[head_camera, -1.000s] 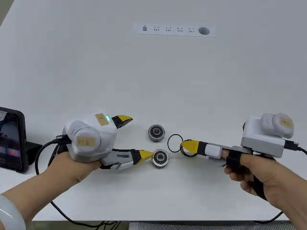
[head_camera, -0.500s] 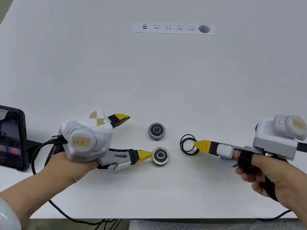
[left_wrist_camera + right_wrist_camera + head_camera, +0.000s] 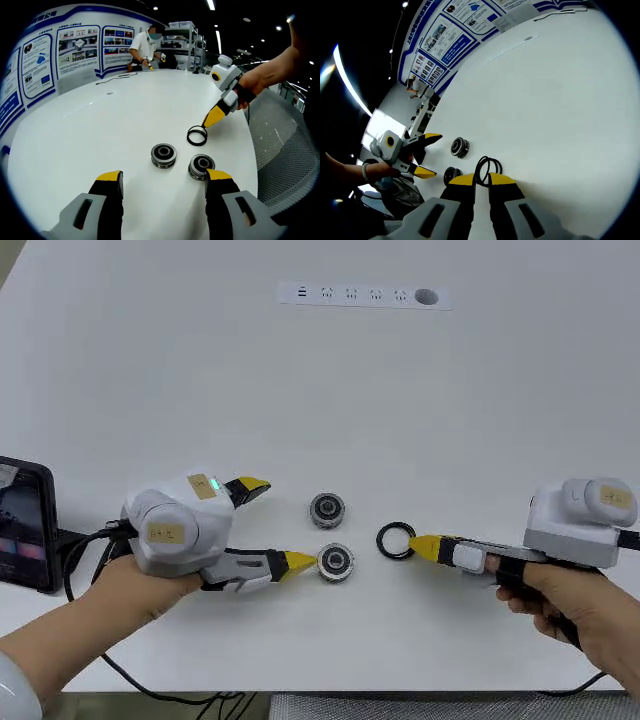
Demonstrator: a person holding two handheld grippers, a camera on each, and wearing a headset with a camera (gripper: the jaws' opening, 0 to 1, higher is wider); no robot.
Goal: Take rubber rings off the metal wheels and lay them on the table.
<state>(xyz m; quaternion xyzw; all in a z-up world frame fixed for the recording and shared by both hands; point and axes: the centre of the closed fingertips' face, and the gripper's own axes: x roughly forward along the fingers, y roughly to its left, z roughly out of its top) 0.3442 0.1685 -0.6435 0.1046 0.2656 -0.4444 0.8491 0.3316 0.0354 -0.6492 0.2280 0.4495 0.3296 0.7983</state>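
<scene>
Two metal wheels sit mid-table: the far wheel (image 3: 326,509) (image 3: 164,155) (image 3: 459,147) and the near wheel (image 3: 335,562) (image 3: 201,166) (image 3: 452,175). My left gripper (image 3: 275,522) (image 3: 164,175) (image 3: 429,154) stands open just left of them, one yellow tip almost touching the near wheel. To the right of the wheels a black rubber ring (image 3: 396,540) (image 3: 197,135) (image 3: 487,169) rests at the table surface. My right gripper (image 3: 425,547) (image 3: 215,117) (image 3: 481,179) is shut on the ring's right edge.
A white power strip (image 3: 362,296) lies at the far side of the table. A dark screen device (image 3: 22,530) with a cable stands at the left edge. The table's front edge runs just below both hands. A person (image 3: 145,47) stands far behind.
My right gripper has carried the rubber ring to the right, away from the wheels, and it now sits lower at the table. The left gripper has barely moved.
</scene>
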